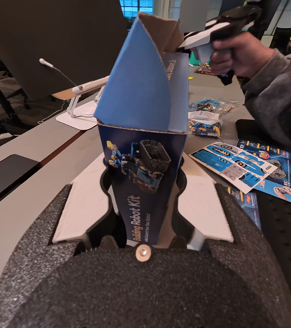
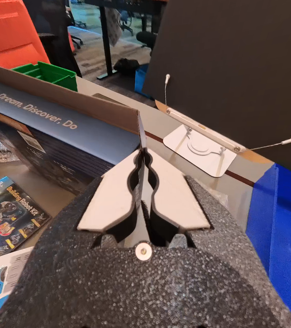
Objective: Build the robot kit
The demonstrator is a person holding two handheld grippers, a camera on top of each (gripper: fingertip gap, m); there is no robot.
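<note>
A dark blue cardboard box (image 1: 141,177) with a picture of a tracked robot stands on the grey table. My left gripper (image 1: 143,159) is shut on the box, with one finger on each side of its narrow end. The blue end flap (image 1: 137,85) stands open above it. My right gripper (image 2: 142,152) is shut on the thin edge of the box's raised lid flap (image 2: 95,113), which is brown inside. In the left wrist view the right gripper (image 1: 182,46) shows at the top right, held by a person's hand (image 1: 238,58), with its tip at the lid.
Clear bags of blue and yellow parts (image 1: 205,117), a sticker sheet (image 1: 233,165) and a blue booklet (image 1: 274,170) lie right of the box. A white stand (image 2: 199,154) holds a black board behind. A green bin (image 2: 48,74) and a blue bin (image 2: 283,213) stand nearby. Across from one pair of fingers to the other is roughly 30 centimetres.
</note>
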